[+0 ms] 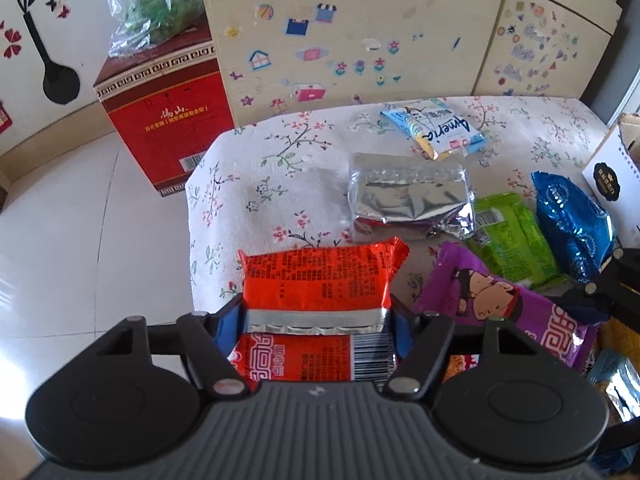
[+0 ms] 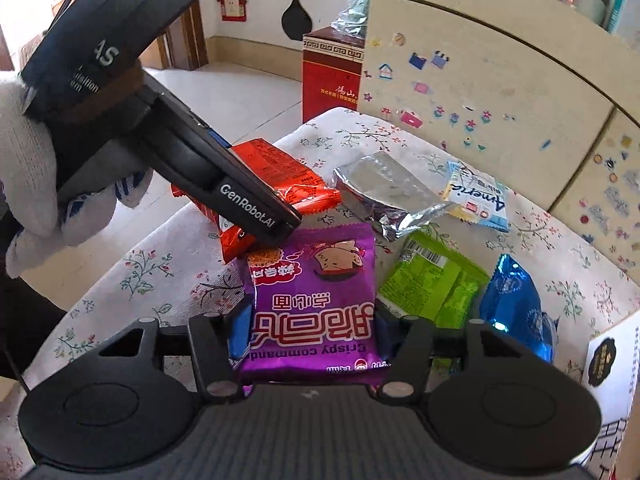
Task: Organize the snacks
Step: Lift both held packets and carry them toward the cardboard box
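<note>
We see the left gripper clamped on the orange packet, whose near end its body hides. The right gripper pinches the purple packet by its sides; this packet's lower edge is cut off too. Only the right view shows the gloved hand carrying the left gripper. On the floral cloth beyond lie the silver, green and blue packets, the last partly hidden in the left view. A white box is cropped at the edge.

left gripper | fingers clamp orange packet | purple packet beside, floral cloth
</note>
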### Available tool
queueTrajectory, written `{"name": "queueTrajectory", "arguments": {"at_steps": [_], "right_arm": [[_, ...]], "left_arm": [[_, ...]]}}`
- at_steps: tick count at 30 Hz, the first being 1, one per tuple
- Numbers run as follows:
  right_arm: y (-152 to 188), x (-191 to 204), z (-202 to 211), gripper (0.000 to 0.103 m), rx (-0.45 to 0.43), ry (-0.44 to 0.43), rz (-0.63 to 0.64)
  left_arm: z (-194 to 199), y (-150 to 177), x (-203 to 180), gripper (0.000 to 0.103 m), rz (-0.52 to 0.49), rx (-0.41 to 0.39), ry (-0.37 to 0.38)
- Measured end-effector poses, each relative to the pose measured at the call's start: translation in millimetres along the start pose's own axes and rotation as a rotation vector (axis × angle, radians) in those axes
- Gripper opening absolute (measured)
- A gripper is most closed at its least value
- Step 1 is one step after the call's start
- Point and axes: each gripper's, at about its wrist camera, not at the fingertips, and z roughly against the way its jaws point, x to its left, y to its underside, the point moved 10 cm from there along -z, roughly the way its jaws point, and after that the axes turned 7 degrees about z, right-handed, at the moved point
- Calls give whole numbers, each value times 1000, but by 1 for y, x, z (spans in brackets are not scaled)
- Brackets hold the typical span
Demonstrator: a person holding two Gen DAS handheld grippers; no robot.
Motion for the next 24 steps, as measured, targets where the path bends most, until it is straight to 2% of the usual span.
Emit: {"name": "queueTrajectory", "arguments": {"at_steps": [7, 20, 24], "right_arm": [[2, -7, 16, 64, -22, 3, -75], [11, -18, 65, 64, -77, 88, -160], [16, -28, 80, 64, -99, 121, -212]], "left_arm": [[14, -3, -5, 70, 16, -27, 15], [44, -14, -14, 70, 52, -105, 30], [53, -15, -23, 70, 25, -135, 30]]}}
